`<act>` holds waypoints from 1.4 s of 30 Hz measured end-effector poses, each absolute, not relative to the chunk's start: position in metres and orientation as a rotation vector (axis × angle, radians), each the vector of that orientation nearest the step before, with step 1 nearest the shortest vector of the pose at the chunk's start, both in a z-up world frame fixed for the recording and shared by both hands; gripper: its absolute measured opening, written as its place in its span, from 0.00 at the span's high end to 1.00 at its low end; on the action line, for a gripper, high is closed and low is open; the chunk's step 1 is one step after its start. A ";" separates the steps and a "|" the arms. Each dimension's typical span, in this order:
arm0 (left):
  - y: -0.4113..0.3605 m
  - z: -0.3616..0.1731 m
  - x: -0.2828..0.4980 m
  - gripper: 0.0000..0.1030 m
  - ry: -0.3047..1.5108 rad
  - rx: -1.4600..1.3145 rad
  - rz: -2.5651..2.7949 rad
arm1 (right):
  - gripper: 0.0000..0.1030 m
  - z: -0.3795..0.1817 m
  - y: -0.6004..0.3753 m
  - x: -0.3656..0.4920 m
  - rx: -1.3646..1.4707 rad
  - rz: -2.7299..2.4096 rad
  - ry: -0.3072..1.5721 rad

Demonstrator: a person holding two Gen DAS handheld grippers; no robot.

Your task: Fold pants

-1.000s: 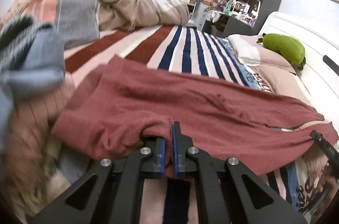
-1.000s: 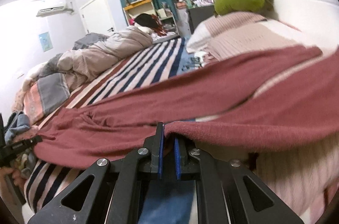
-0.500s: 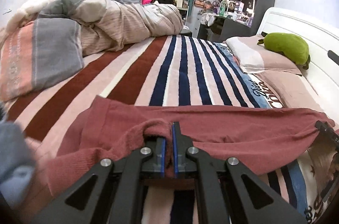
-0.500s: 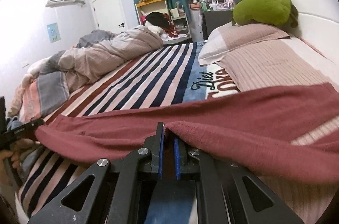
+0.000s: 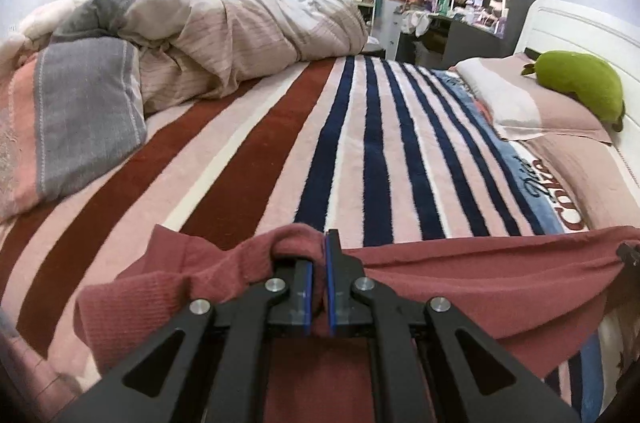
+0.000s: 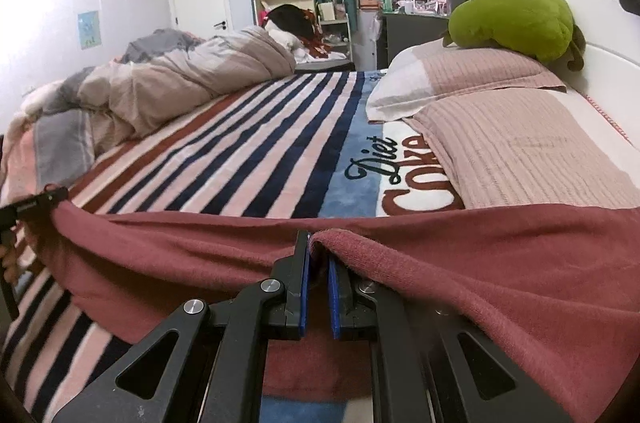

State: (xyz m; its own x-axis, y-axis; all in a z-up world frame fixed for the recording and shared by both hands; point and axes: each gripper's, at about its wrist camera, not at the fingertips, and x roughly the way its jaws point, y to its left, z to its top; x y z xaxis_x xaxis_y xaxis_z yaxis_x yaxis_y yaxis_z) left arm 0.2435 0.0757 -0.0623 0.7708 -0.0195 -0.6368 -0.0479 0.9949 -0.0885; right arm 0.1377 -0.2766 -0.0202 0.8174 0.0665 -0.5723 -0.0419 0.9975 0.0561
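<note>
The dark red knit pants [image 5: 460, 287] hang stretched between my two grippers over the near edge of the striped bed. My left gripper [image 5: 318, 255] is shut on a bunched fold of the pants' edge. My right gripper [image 6: 316, 255] is shut on the pants [image 6: 480, 263] at the other end, the cloth draped over its right finger. In the right wrist view the left gripper [image 6: 28, 209] shows at the far left edge, holding the cloth. In the left wrist view the right gripper [image 5: 630, 255] shows at the far right edge.
A striped blanket [image 5: 360, 143] covers the bed. A crumpled duvet [image 5: 240, 31] is heaped at the far left. Pillows [image 6: 500, 127] and a green plush toy [image 6: 516, 21] lie by the white headboard [image 6: 580, 3]. Shelves and a desk stand behind.
Both grippers have pulled the pants back toward the near edge of the bed. The cloth covers far less of the blanket, and the grey-blue clothes at the left have left the view.
</note>
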 end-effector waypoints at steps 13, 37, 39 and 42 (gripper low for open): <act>0.072 -0.098 0.282 0.51 0.773 -0.038 0.095 | 0.81 -0.054 -0.271 0.183 0.038 0.052 0.646; 0.022 -0.123 0.254 0.66 0.931 0.019 -0.163 | 0.89 -0.092 -0.184 0.170 -0.094 0.335 0.880; 0.019 -0.124 0.262 0.66 0.935 0.033 -0.151 | 0.89 -0.093 -0.186 0.180 -0.090 0.318 0.881; 0.017 -0.124 0.277 0.66 0.945 0.048 -0.128 | 0.89 -0.092 -0.186 0.193 -0.136 0.269 0.866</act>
